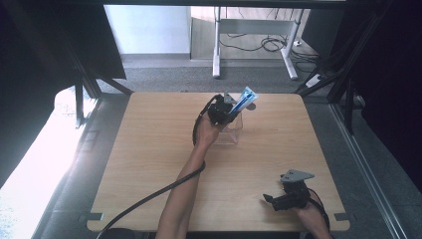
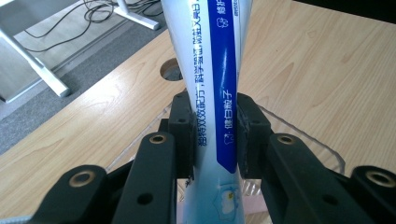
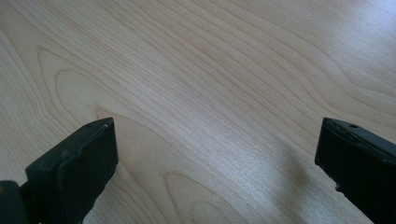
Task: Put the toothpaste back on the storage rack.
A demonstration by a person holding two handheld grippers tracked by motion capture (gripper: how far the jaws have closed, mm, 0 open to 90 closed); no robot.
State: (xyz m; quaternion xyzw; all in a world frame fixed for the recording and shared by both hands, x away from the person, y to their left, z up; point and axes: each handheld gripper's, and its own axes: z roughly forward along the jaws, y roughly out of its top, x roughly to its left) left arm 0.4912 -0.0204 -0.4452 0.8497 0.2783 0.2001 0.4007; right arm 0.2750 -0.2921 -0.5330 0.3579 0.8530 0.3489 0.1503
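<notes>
The left hand-held gripper (image 1: 230, 110) is clamped on a white-and-blue plastic toothpaste tube (image 1: 244, 101) printed with Chinese characters. In the left gripper view the two black pads press against both sides of the tube (image 2: 217, 93), which runs up between the jaws and out of the top of the picture. In the high view the tube is tilted, its upper end leaning toward the far right, and its lower part sits at the mouth of a clear, square-sided plastic container (image 1: 233, 130) standing on the light wooden tabletop (image 1: 149, 149), a little beyond the middle. The container's transparent rim (image 2: 299, 133) shows just behind and below the jaws. Whether the tube's lower end touches the container cannot be told.

A round cable hole (image 2: 172, 70) in the tabletop lies beyond the tube, near the far edge.

The right hand-held gripper (image 1: 284, 198) rests low near the front right corner of the tabletop, well apart from the container. Its jaws stand wide apart with bare wood (image 3: 210, 93) between them, holding nothing.
</notes>
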